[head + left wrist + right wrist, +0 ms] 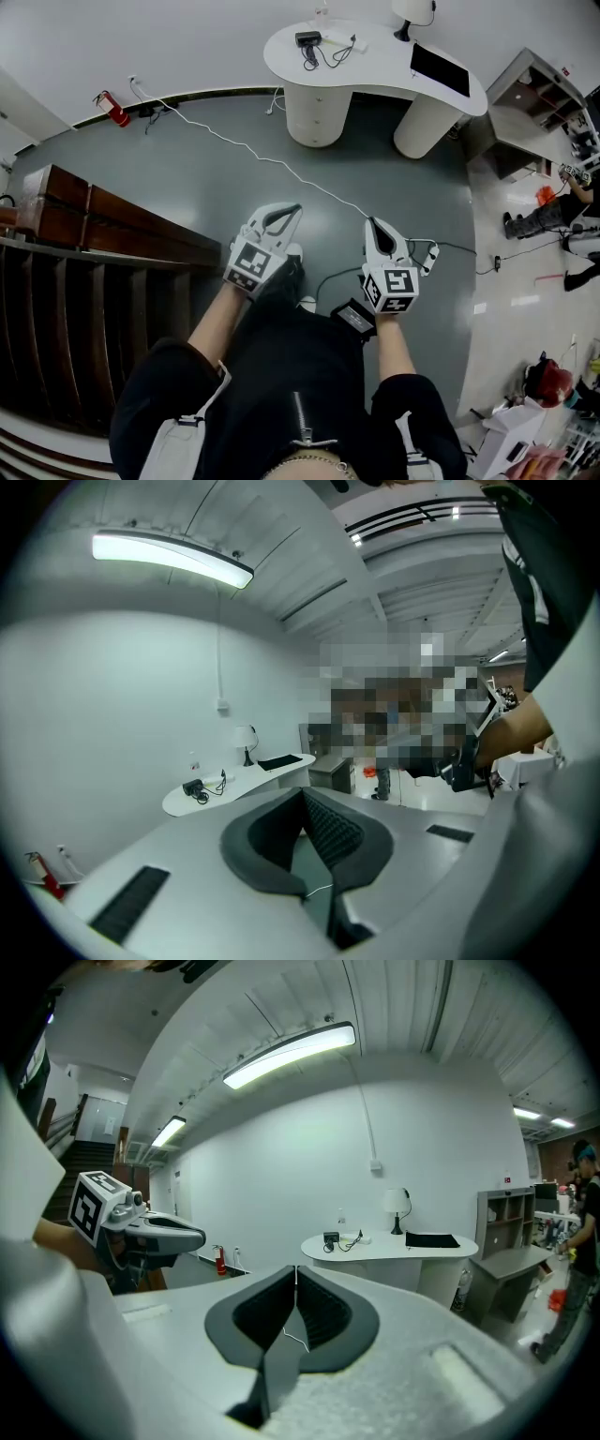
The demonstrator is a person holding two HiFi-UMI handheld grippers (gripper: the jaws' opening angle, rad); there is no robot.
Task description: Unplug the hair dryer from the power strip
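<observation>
A small black corded device (307, 39), possibly the hair dryer, lies on the curved white desk (375, 70), too distant to tell its long axis or heading. Well apart from it, the left gripper (294, 210) and right gripper (373, 223) hover clenched and empty above the grey floor (187, 178).

Black hair dryer (307, 39) lies on white desk (375, 67) beside power strip (337, 40).

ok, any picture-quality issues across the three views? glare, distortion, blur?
Head view: strong fisheye, the walls bow, and there are bright reflections on the floor at right. Left gripper view: dark round vignette, ceiling light blown out, mosaic patch laid over the middle right. Right gripper view: same vignette, light strip clipped, far desk reasonably sharp.
</observation>
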